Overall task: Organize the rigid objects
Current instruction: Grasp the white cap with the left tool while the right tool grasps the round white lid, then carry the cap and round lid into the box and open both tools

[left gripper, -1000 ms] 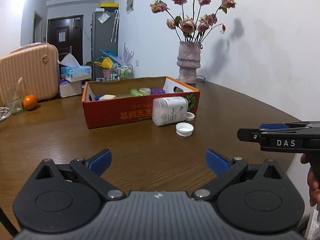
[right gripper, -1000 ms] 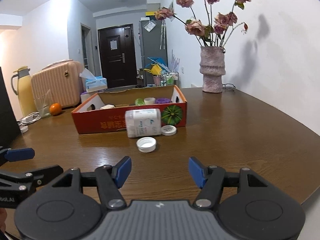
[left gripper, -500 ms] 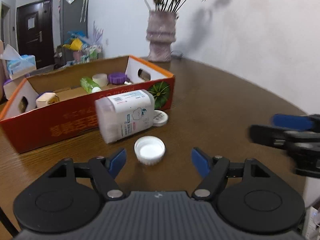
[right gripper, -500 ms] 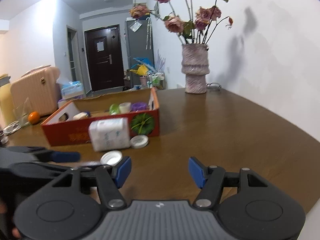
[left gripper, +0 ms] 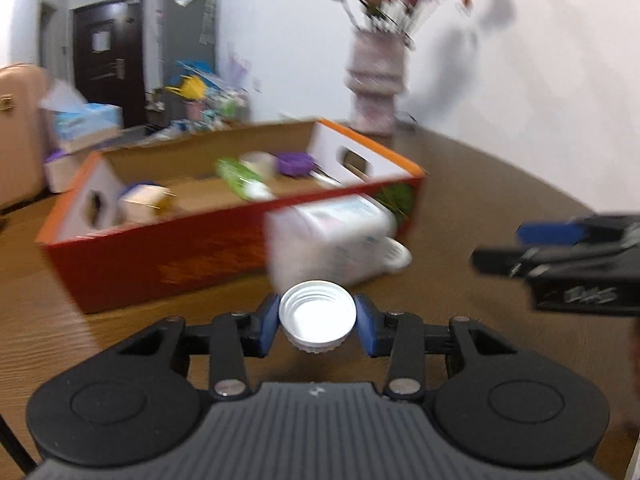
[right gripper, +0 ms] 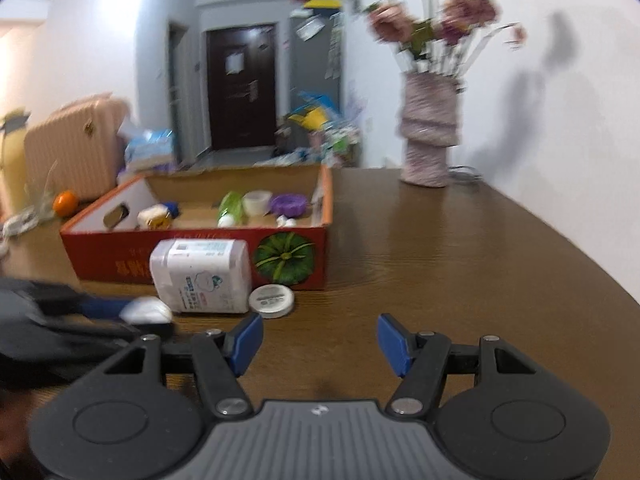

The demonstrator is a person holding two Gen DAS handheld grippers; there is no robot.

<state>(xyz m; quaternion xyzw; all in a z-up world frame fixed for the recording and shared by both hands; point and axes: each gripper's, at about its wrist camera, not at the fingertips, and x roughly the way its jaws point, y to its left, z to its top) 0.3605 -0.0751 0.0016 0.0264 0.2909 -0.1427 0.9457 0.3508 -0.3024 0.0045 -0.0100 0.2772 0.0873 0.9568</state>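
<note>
Round brown wooden table (right gripper: 460, 264) with a box and vase on it
A red cardboard box (right gripper: 200, 256) sits mid-table; a white bottle (right gripper: 202, 276) lies on its side against the box front, a white lid (right gripper: 271, 301) just beside it; a pink vase (right gripper: 428, 136) stands at the far edge, an orange (right gripper: 65, 203) far left

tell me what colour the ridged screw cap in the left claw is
White ridged plastic screw cap; clearest in the left wrist view.

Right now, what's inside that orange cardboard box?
The cardboard box holds a green bottle, a white cup, a purple lid and a small yellowish item. Its front wall hides the nearest floor.
</note>
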